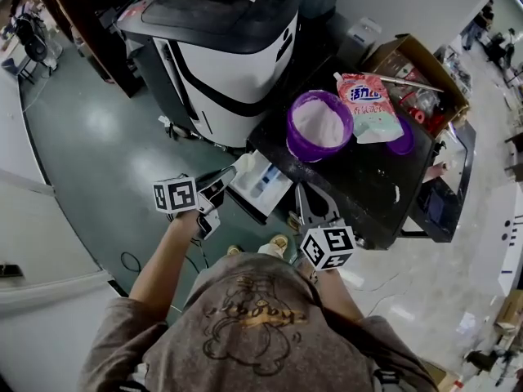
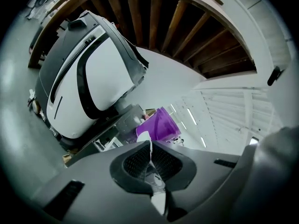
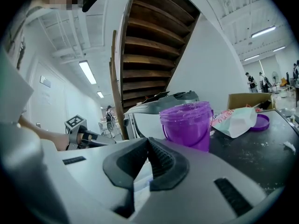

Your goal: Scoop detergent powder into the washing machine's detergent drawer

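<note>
The washing machine [image 1: 221, 55] stands ahead, its detergent drawer [image 1: 255, 188] pulled out toward the person. The purple tub [image 1: 310, 155] of powder sits on the black table [image 1: 368, 186], right of the drawer and farther off. The left gripper [image 1: 227, 174] pinches a white scoop [image 1: 243, 163] at the drawer's left end. The right gripper [image 1: 304, 193] is closed on nothing.

To the left of the purple tub [image 1: 319, 126], the washing machine [image 1: 221, 47] runs off the top edge of the head view, so its far end is cut away. Right of the tub, the purple lid [image 1: 402, 144] lies half under the detergent bag [image 1: 369, 104], whose smaller print is too fine to read. The jumble in the cardboard box [image 1: 398, 54] beyond the tub can't be made out. In the left gripper view the tub's base is hidden behind the left hand-held gripper [image 2: 150, 146].
</note>
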A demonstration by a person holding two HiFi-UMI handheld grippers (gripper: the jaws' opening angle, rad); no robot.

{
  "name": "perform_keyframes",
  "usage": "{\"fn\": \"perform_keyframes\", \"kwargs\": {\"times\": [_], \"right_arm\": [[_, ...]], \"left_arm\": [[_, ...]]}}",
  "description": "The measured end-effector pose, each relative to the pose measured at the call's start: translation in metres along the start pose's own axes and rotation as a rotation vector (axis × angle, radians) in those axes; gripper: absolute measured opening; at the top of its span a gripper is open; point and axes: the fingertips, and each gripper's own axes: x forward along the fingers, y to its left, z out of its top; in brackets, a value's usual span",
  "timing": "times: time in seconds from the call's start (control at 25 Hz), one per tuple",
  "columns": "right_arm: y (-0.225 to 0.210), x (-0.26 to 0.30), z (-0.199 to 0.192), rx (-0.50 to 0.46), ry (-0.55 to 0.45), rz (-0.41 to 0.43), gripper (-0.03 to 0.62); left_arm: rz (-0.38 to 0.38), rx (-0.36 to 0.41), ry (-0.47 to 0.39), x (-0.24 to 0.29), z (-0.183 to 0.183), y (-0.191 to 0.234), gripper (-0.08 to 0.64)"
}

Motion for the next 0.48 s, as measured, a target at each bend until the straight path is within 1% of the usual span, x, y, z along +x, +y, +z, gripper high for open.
{"fn": "perform_keyframes", "kwargs": {"times": [0.48], "right_arm": [[-0.001,-0.013,-0.002,0.008,-0.013,-0.046,0.002]], "left_arm": [[0.167,0.207,0.111,0.009,-0.023,0.036,0.025]]}}
